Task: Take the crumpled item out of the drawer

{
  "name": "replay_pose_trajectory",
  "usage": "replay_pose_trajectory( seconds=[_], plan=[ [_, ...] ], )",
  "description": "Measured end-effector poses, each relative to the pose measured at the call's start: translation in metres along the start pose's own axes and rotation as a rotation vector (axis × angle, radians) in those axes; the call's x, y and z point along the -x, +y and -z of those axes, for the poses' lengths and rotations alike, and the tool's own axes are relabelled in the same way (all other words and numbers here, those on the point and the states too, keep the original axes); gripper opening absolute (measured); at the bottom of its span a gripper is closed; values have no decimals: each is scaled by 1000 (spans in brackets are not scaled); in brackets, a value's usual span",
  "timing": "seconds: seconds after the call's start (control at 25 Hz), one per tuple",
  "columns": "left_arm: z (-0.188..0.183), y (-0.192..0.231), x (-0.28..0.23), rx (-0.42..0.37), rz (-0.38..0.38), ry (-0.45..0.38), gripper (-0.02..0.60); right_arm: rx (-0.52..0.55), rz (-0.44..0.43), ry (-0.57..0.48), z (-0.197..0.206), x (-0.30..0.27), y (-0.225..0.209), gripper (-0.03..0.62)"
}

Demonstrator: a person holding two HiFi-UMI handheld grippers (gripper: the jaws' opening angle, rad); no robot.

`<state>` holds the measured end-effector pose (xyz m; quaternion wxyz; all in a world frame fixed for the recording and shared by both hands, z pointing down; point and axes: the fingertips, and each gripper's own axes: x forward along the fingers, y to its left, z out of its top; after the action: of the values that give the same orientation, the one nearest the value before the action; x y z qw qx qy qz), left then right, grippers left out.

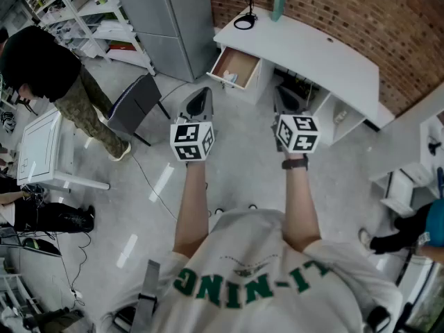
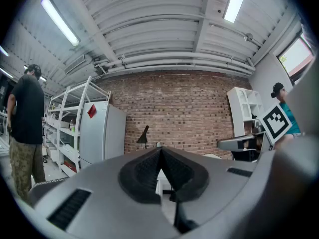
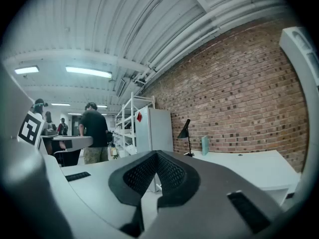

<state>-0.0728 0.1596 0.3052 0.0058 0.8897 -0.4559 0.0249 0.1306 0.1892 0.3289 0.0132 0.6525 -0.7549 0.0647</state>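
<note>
Head view: open drawer [image 1: 236, 66] under white counter [image 1: 312, 50] is shown, crumpled item [image 1: 229, 79] at its front; item not made out in gripper views. Left gripper [image 1: 200, 96] and right gripper [image 1: 284, 96] are held forward on outstretched forearms, jaws pressed together, empty.

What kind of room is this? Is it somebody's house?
Probably not a house; it looks like a workshop or lab-style workroom. There is a bare brick wall, a white desk with its drawer open, and open metal shelves under long ceiling strip lights.
</note>
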Motion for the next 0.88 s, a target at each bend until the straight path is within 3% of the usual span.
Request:
replay_pose_trajectory(
  seconds=[0.44, 0.68, 0.88],
  plan=[
    [-8, -35, -15, -14, -30, -26, -6, -22, -58, -5, 0, 6, -30, 2],
    [9, -62, -13, -43, -16, 22, -6, -71, -101, -4, 13, 11, -43, 2],
    [25, -59, -30, 13, -52, 34, -6, -78, -133, -3, 28, 2, -46, 2]
  ],
)
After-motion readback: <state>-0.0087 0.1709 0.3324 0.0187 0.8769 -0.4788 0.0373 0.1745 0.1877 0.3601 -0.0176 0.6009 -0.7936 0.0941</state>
